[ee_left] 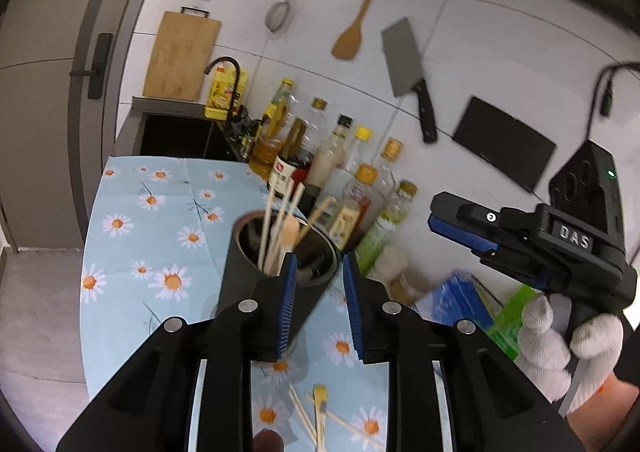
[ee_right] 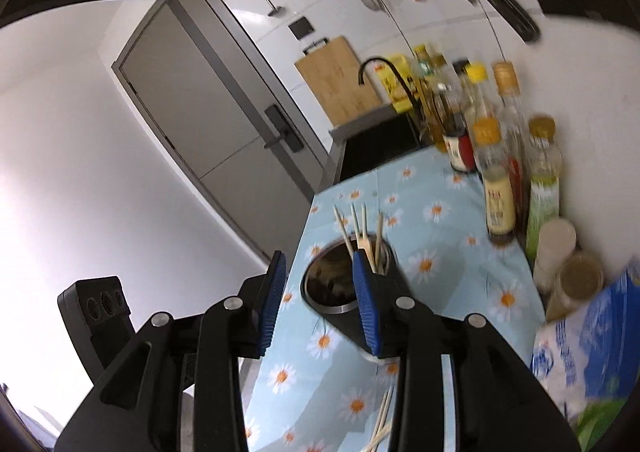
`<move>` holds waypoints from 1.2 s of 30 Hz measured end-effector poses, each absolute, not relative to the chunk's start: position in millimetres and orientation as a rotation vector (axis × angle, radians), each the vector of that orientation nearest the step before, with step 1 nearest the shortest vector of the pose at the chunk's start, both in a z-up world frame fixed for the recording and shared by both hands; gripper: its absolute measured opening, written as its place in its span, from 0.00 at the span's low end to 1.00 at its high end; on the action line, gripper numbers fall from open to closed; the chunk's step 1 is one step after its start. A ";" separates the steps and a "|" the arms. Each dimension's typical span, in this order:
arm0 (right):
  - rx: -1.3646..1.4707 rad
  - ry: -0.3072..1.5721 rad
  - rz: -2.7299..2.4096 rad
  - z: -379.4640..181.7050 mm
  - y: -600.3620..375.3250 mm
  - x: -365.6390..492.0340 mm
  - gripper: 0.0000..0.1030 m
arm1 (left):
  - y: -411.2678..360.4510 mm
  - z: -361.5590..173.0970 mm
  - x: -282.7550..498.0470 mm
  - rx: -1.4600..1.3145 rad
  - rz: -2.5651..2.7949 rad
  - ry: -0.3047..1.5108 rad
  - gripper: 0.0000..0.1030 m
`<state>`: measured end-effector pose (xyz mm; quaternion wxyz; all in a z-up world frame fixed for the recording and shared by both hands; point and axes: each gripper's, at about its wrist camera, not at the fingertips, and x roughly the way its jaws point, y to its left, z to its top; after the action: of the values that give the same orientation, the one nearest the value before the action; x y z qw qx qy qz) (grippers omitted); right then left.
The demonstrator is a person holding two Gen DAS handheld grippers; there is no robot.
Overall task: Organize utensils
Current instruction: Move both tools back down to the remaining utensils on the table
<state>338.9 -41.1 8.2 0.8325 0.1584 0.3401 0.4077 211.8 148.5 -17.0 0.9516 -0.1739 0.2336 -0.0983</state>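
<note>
The left gripper [ee_left: 320, 300] had its jaws a little apart with nothing between them, and the right gripper [ee_right: 320, 300] likewise stood parted and empty; in the left wrist view the right one hung at about three o'clock, carried by a white-gloved hand [ee_left: 560, 352].

The black utensil holder [ee_left: 276, 272] stood upright on the daisy-print table [ee_left: 132, 252], already carrying several chopsticks [ee_left: 280, 228] and a wooden spoon that rose out of its mouth. From the left jaws the holder lay at about eleven o'clock, just ahead of the tips; from the right jaws it lay at twelve to one o'clock, partly behind the right-hand pad.

The loose chopsticks [ee_left: 316, 416] remaining on the table sat at six o'clock from the left jaws, low between the gripper's arms, crossed over one another with their long axes running roughly toward the holder. In the right wrist view a few of them [ee_right: 382, 428] showed at five to six o'clock. Both grippers seemed about equally near; either would probably have to draw back and tip downward to reach them.
</note>
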 end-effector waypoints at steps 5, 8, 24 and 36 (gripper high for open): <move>0.400 0.814 0.881 -9.0 -60.0 326.0 0.35 | 133.7 -24.5 198.6 -0.332 -0.226 0.527 0.22; 0.444 0.849 0.889 -19.7 -70.1 316.7 0.35 | 121.8 -24.9 190.6 -0.311 -0.242 0.533 0.22; 0.500 1.140 0.863 -111.6 -74.7 284.8 0.38 | 95.3 -78.2 150.9 -0.313 -0.247 0.685 0.30; 0.518 1.430 0.801 -188.5 -52.1 292.4 0.38 | 103.8 -135.9 128.0 -0.365 -0.202 0.825 0.30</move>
<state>292.4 -52.1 -188.5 0.6529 0.2285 0.6300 0.3531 128.0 103.8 -135.9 0.8951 -0.1760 0.3978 -0.0974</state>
